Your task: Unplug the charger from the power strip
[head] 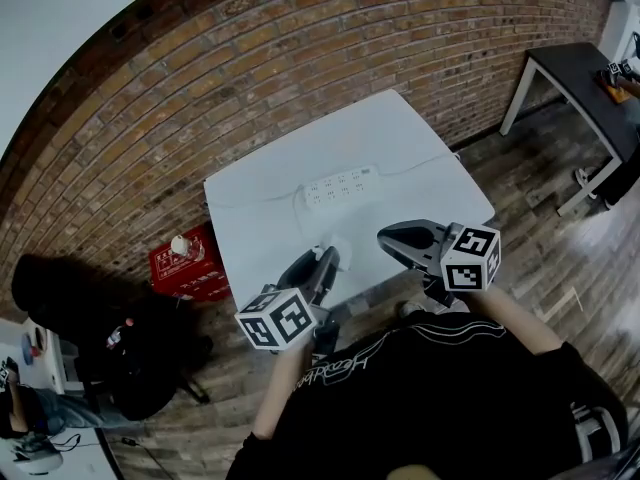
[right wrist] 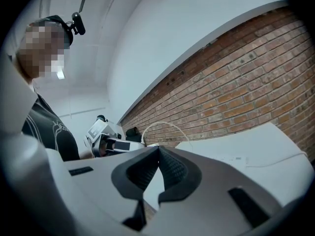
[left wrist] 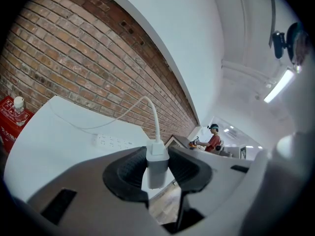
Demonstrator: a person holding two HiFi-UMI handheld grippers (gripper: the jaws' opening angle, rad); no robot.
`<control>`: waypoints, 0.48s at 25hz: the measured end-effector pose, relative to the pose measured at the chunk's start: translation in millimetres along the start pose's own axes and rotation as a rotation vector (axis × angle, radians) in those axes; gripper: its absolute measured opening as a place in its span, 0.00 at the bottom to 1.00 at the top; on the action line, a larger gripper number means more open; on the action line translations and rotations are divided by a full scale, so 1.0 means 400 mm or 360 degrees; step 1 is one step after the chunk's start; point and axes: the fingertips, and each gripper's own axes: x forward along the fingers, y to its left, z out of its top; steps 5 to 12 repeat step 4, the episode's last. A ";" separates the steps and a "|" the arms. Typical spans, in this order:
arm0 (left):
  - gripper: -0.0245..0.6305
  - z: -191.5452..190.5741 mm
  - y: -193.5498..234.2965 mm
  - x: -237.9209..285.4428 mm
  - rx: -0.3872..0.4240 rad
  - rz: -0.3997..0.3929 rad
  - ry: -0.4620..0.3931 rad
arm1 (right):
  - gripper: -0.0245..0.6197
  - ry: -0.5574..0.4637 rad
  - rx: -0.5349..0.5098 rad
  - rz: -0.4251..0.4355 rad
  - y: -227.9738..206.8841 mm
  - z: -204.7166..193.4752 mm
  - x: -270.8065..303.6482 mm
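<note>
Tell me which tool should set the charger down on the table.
Left. The left tool grips the charger, clear of the power strip; the right tool is shut and empty.

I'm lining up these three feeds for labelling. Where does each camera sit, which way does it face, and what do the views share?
Head view: on the person's head, looking steeply down on the white table, power strip, left gripper, right gripper and black shirt.
Left gripper view: on the left gripper, looking along jaws closed on the charger toward the brick wall.
Right gripper view: on the right gripper, looking past shut, empty jaws at the wall; the shirt shows at left.
Shared: table and wall in all three.
</note>
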 end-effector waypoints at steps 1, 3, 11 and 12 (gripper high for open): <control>0.24 0.002 -0.003 0.000 0.0003 -0.0004 0.0001 | 0.03 0.0000 -0.0003 -0.0004 0.000 0.003 0.000; 0.24 0.004 -0.005 -0.003 0.0008 -0.0007 0.0005 | 0.03 0.0004 -0.0005 -0.0008 0.003 0.004 0.000; 0.24 0.004 -0.005 -0.005 0.0010 -0.0007 0.0007 | 0.03 0.0006 -0.0005 -0.0010 0.006 0.004 0.000; 0.24 0.004 -0.005 -0.005 0.0010 -0.0007 0.0007 | 0.03 0.0006 -0.0005 -0.0010 0.006 0.004 0.000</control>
